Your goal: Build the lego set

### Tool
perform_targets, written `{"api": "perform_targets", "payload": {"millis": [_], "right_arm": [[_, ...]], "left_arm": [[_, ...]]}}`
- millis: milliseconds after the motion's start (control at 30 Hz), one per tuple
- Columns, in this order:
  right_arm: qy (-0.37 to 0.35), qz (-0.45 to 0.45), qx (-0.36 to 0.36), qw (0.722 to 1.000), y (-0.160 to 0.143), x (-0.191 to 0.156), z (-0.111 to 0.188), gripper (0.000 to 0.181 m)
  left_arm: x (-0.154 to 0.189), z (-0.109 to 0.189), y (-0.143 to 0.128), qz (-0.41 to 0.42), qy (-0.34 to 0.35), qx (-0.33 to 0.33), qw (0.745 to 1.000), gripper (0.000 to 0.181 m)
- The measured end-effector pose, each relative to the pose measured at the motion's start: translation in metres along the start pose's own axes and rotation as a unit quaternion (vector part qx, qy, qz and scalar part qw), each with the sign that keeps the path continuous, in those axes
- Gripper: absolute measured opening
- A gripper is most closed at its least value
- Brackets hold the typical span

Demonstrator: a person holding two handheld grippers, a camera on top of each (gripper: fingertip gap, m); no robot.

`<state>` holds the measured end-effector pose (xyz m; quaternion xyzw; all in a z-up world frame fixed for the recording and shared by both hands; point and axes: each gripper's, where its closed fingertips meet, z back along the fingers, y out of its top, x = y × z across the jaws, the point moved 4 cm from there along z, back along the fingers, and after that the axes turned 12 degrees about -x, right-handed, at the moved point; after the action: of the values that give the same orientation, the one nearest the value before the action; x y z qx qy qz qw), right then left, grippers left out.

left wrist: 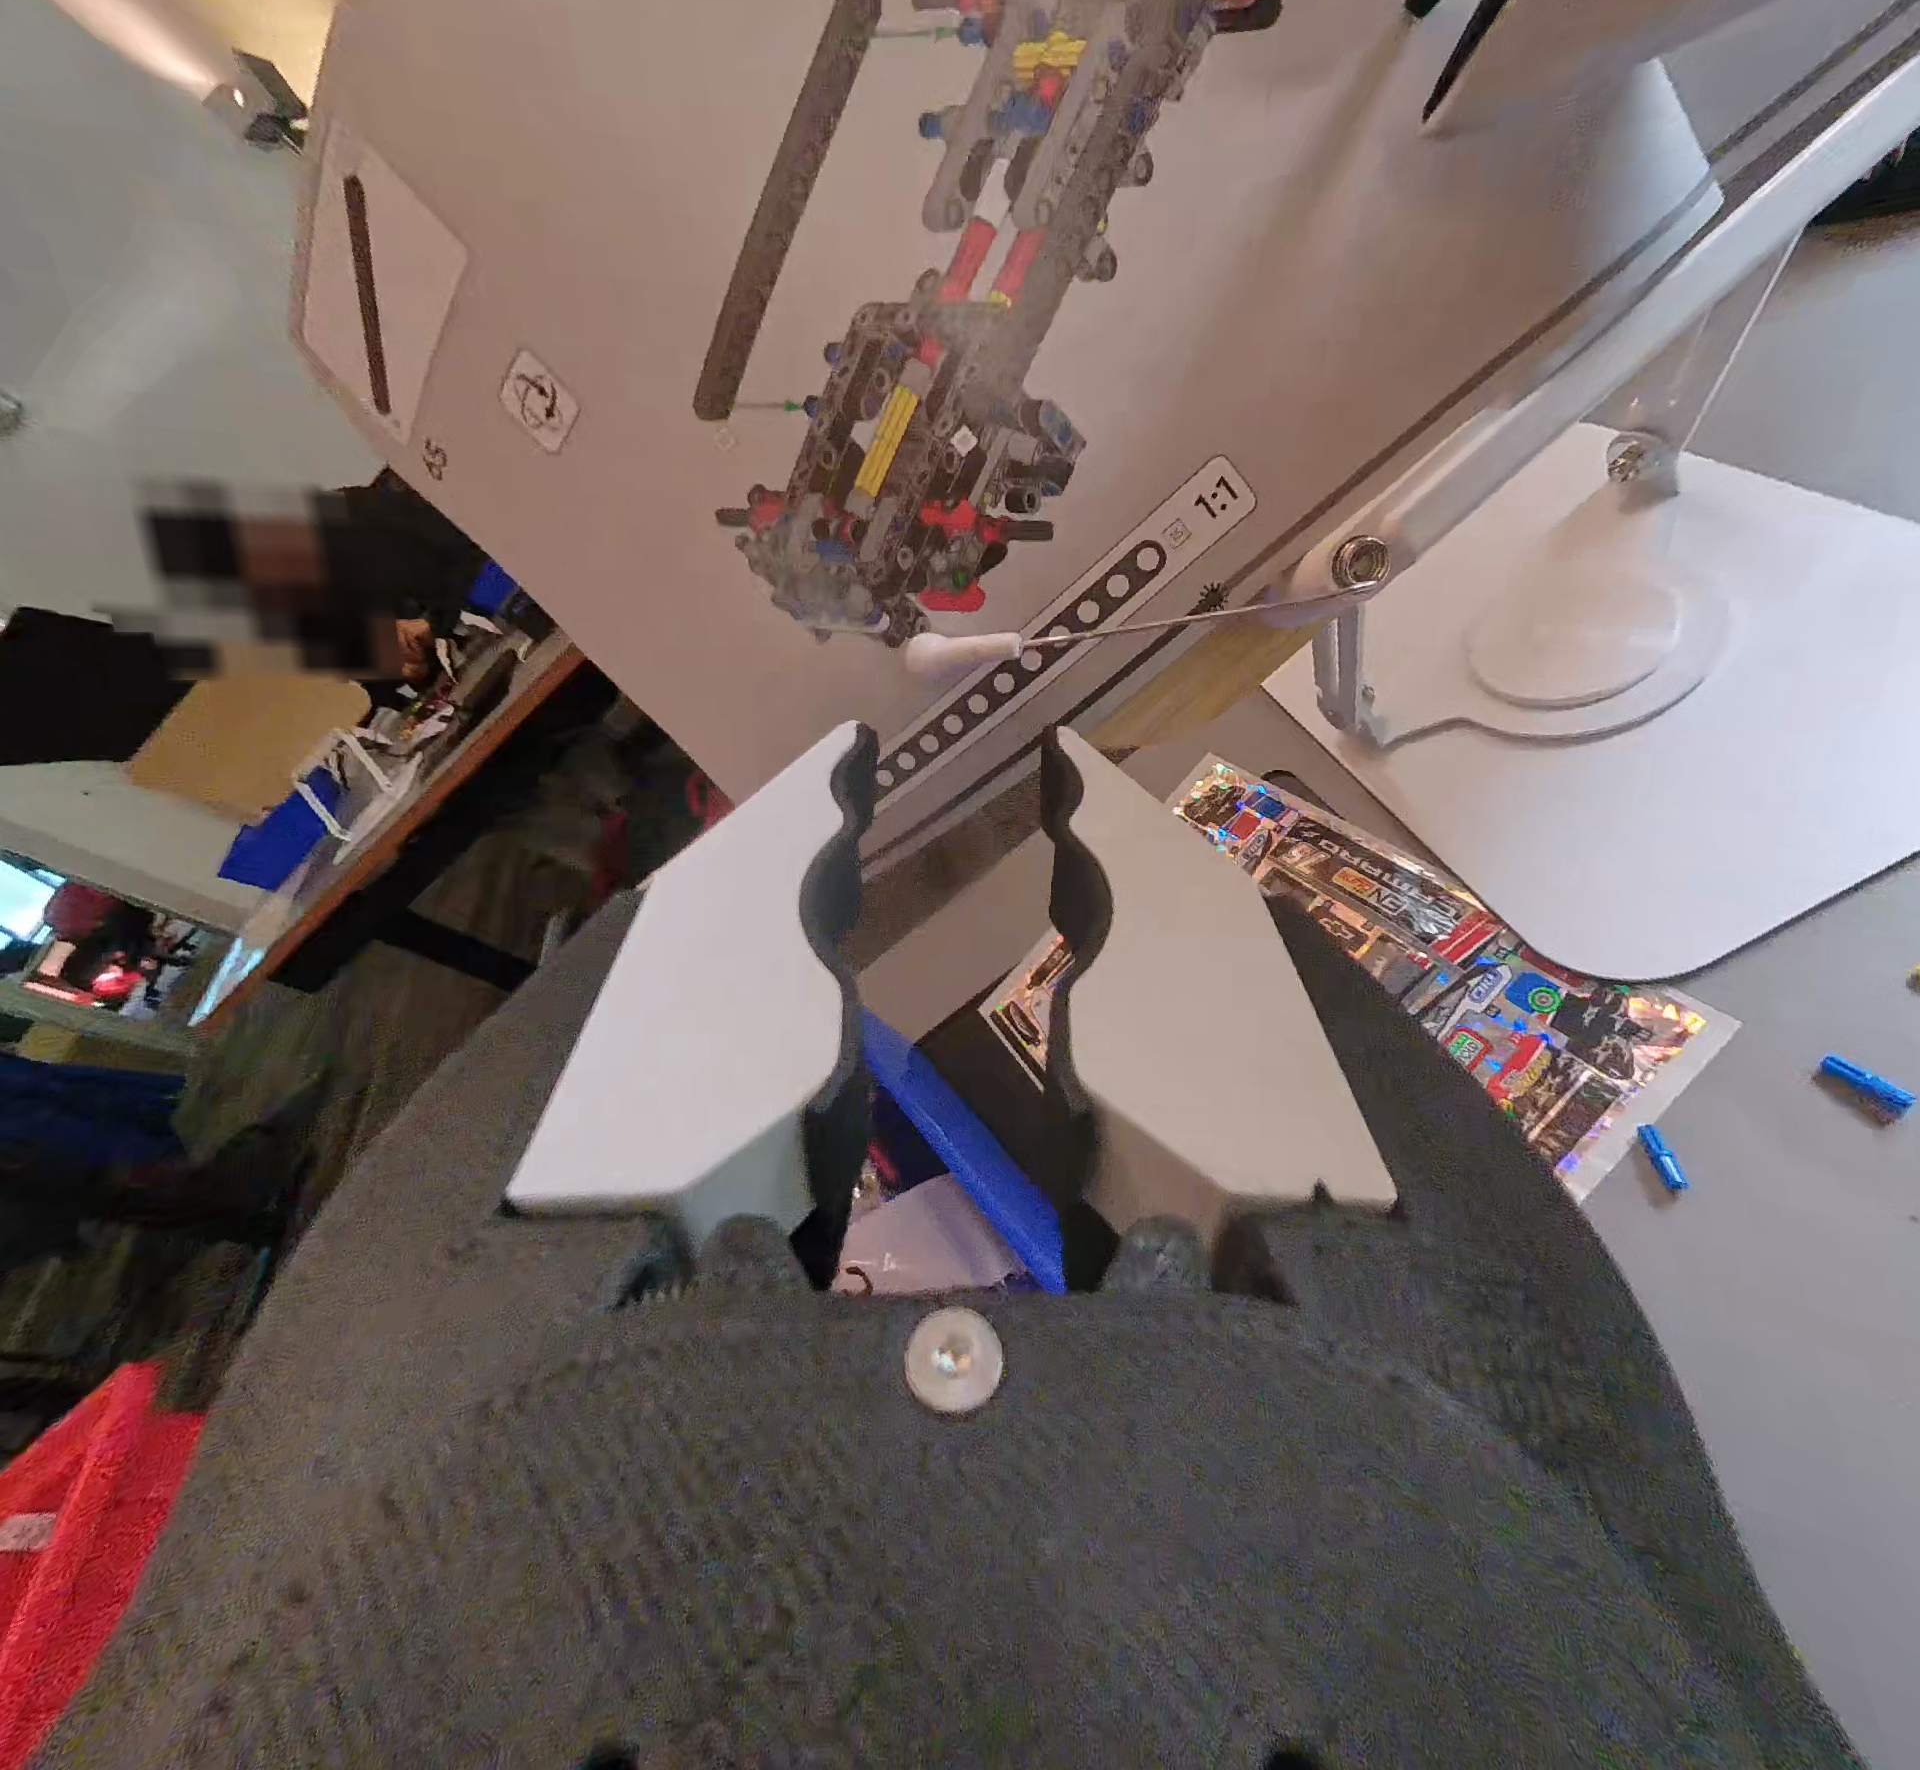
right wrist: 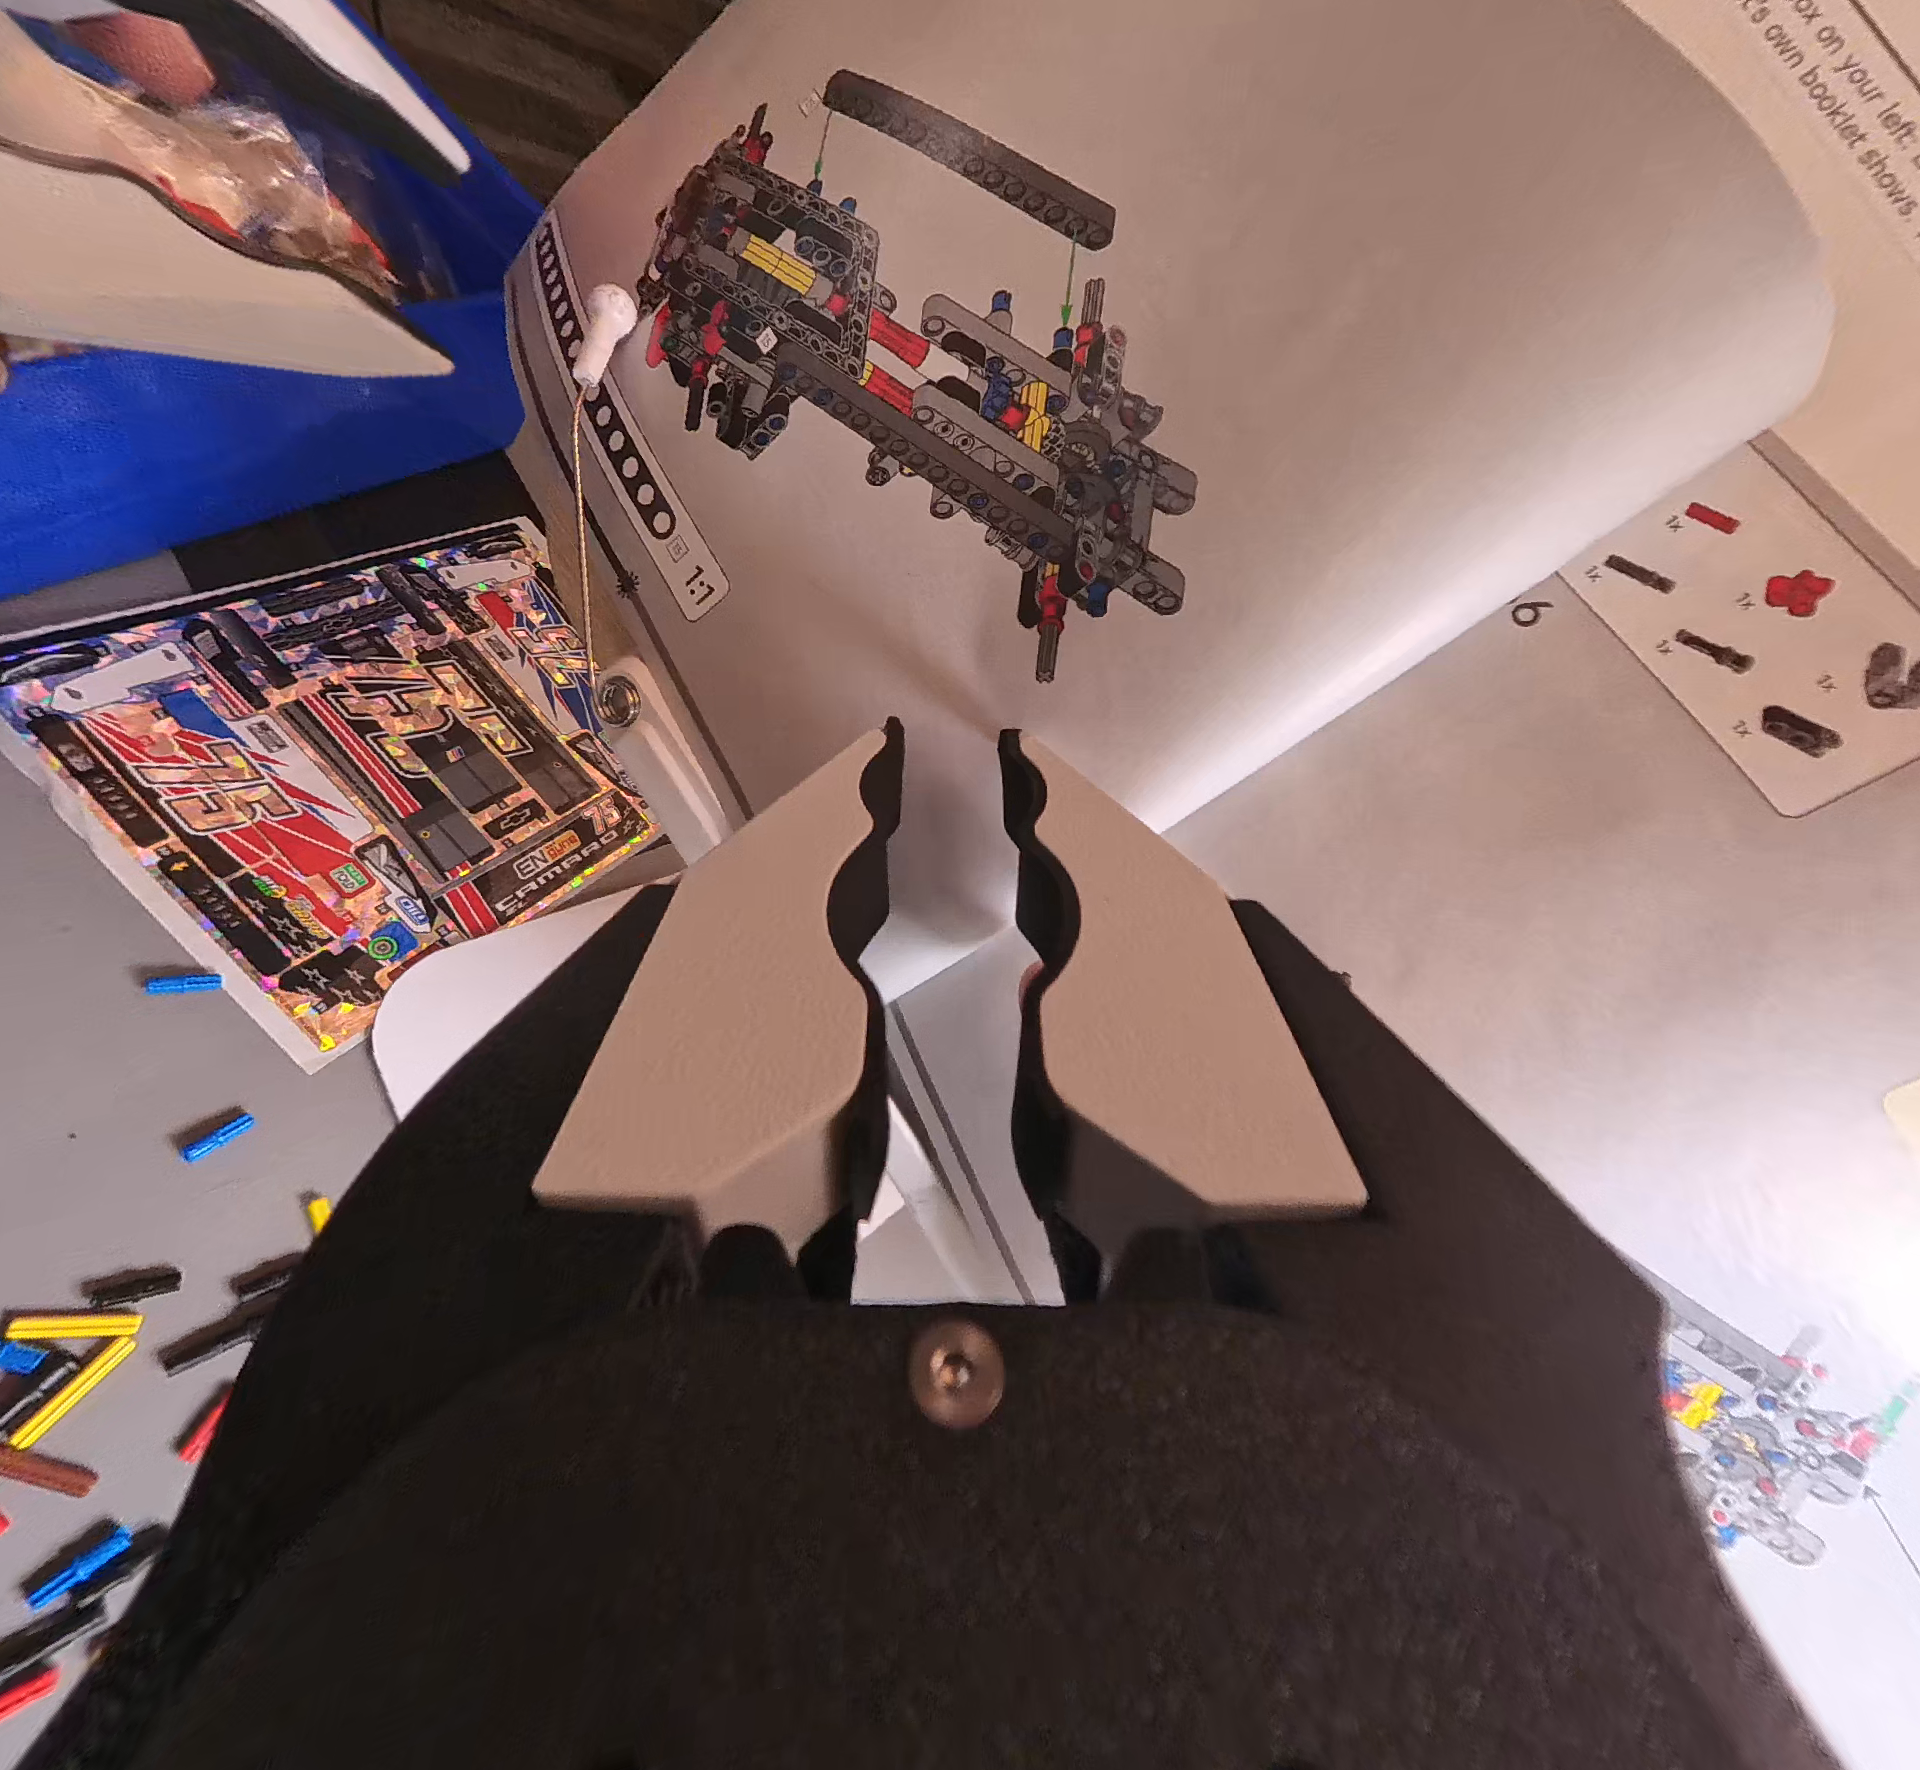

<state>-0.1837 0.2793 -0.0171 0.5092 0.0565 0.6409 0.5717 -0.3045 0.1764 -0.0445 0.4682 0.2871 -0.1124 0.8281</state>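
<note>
The open instruction booklet [left wrist: 623, 162] stands on a white stand [left wrist: 1714, 681]. Its page shows a drawn chassis and a long black beam. My left gripper [left wrist: 958, 749] is open and empty, raised in front of the page's lower edge, above a blue bin [left wrist: 966, 1138]. In the right wrist view the same page [right wrist: 1351, 266] is curled up off the page beneath [right wrist: 1558, 941]. My right gripper [right wrist: 951, 733] is open with a narrow gap, its tips at the curled page's lower edge; I cannot tell whether they touch it. The left gripper [right wrist: 457, 260] also shows at the top left there.
A shiny sticker sheet [right wrist: 332, 764] lies on the grey table beside the stand; it also shows in the left wrist view [left wrist: 1455, 972]. Loose blue pins [right wrist: 213, 1135], yellow axles [right wrist: 73, 1346] and black pins [right wrist: 130, 1284] are scattered at lower left. A wire page holder [right wrist: 606, 318] rests on the page. A person sits far off.
</note>
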Motion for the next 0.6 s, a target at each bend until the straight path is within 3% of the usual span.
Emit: {"api": "perform_targets", "payload": {"millis": [33, 200, 433, 600], "right_arm": [[-0.002, -0.003, 0.003, 1.0, 0.001, 0.0, 0.001, 0.018], [-0.003, -0.015, 0.017, 1.0, 0.004, 0.004, 0.013, 0.025], [0.001, -0.034, 0.017, 0.999, -0.006, 0.007, 0.027, 0.029], [0.022, -0.061, 0.058, 0.996, -0.015, -0.003, 0.055, 0.029]], "left_arm": [[-0.001, 0.0, -0.003, 0.009, -0.007, 0.0, 1.0, 0.03], [0.001, -0.005, -0.006, 0.042, -0.04, 0.013, 0.998, 0.031], [0.012, -0.025, 0.001, 0.005, -0.053, 0.021, 0.998, 0.035], [0.015, -0.03, -0.001, -0.002, -0.061, 0.02, 0.998, 0.03]]}}
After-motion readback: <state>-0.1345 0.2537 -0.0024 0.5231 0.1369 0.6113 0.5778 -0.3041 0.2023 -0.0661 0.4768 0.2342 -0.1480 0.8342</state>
